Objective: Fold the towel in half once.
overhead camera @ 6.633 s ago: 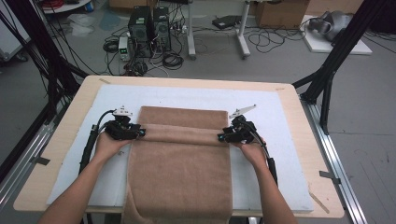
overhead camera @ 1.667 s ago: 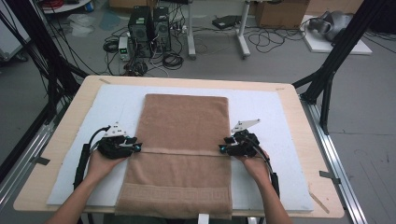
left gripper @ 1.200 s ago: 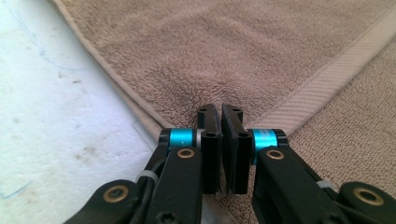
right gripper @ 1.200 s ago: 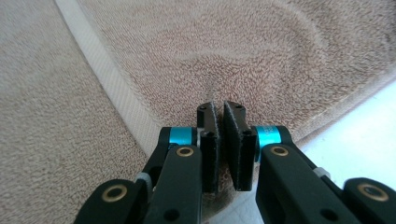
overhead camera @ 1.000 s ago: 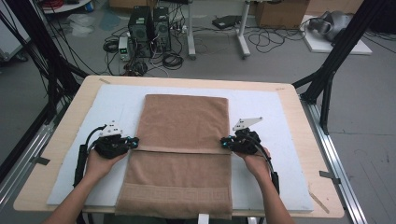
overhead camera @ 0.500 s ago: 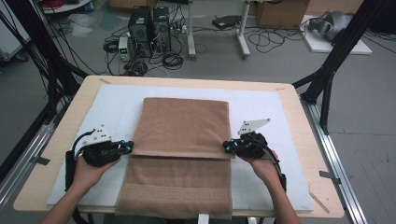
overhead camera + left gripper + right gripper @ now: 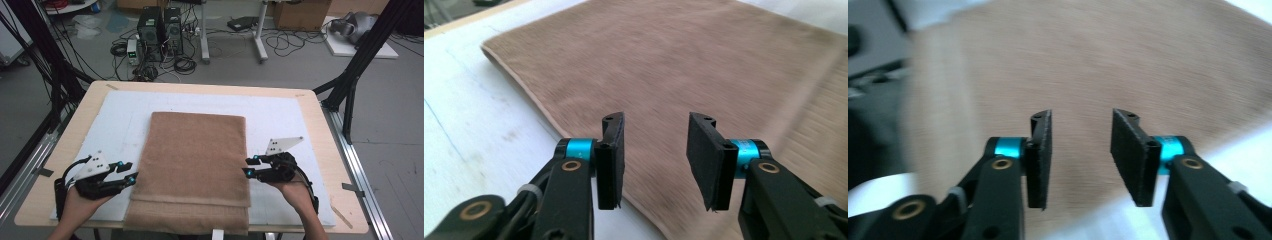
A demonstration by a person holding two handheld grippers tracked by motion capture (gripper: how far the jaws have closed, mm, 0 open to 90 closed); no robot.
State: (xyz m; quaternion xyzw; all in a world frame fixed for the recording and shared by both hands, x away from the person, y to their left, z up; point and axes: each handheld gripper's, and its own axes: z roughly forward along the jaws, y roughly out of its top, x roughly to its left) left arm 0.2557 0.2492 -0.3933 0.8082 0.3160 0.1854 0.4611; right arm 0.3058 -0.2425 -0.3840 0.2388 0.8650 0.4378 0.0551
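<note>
Lying flat on the white mat (image 7: 295, 117) that covers the tabletop (image 7: 320, 125), the brown towel (image 7: 195, 150) sits folded, its upper layer stopping short of the near edge so that a strip of the lower layer shows beyond it. The towel is midway between the tabletop's left and right edges, and its near end reaches the near edge.

The left tongs (image 7: 131, 172) hover just beside the towel's left side, toward the near left corner, with the tips close to the cloth's edge. In the left gripper view, the left tongs have just been opening; the pads (image 7: 611, 160) stand partly apart with nothing between them, and the towel's folded edge runs below them.

The right tongs (image 7: 248, 166) hang at the towel's right side, tips right at its edge, in the high view. In the right gripper view, the right tongs too have just been opening; their pads (image 7: 1040, 157) stand partly apart and empty, above the blurred brown cloth. A hand (image 7: 295, 192) grips each tool from the near edge.
</note>
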